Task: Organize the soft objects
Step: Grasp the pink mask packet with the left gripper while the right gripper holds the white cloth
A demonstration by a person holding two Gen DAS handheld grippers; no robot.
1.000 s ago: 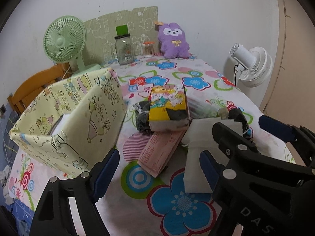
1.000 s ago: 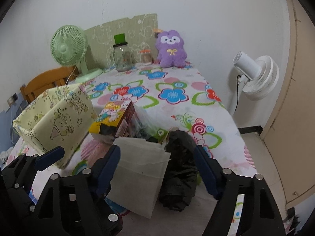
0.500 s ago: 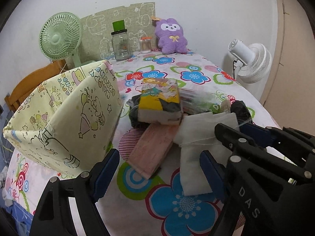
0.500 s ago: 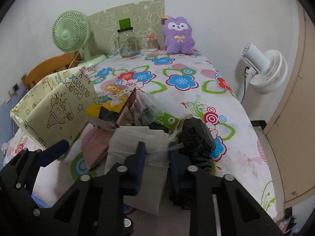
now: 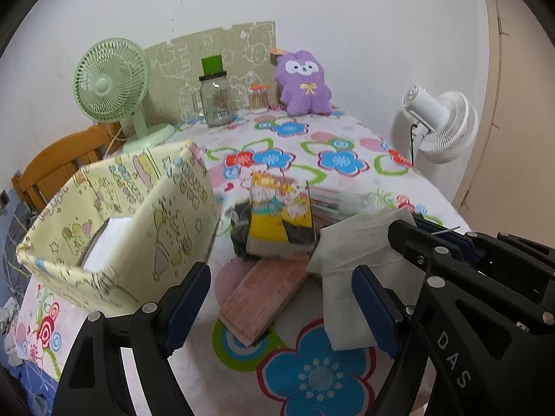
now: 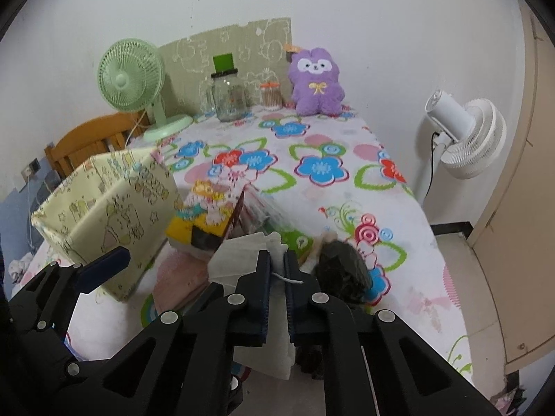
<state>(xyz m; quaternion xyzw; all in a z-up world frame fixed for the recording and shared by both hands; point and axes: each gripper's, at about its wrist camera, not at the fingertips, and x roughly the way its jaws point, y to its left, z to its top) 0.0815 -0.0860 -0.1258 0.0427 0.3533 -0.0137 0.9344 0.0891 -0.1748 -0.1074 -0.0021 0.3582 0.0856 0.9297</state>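
Observation:
A pile of soft things lies on the flowered tablecloth (image 5: 312,381): a white cloth bag (image 5: 350,263), a pink pack (image 5: 263,294), a yellow cartoon-print pack (image 5: 281,215) and a black bundle (image 6: 343,270). My right gripper (image 6: 276,277) is shut on the white cloth bag (image 6: 239,256), pinching its top edge and string, and lifts it off the table. My left gripper (image 5: 281,298) is open and empty, low over the pink pack. A pale yellow fabric storage box (image 5: 131,222) stands open at the left, something white inside.
A green fan (image 5: 111,83), a glass jar (image 5: 216,100), a small jar of swabs (image 5: 259,97) and a purple plush (image 5: 304,85) stand at the table's far end. A white fan (image 5: 440,121) stands off the right edge. A wooden chair (image 5: 59,170) is behind the box.
My right gripper closed from wide open onto the white cloth bag and raised it. My left gripper stayed open and shifted slightly.

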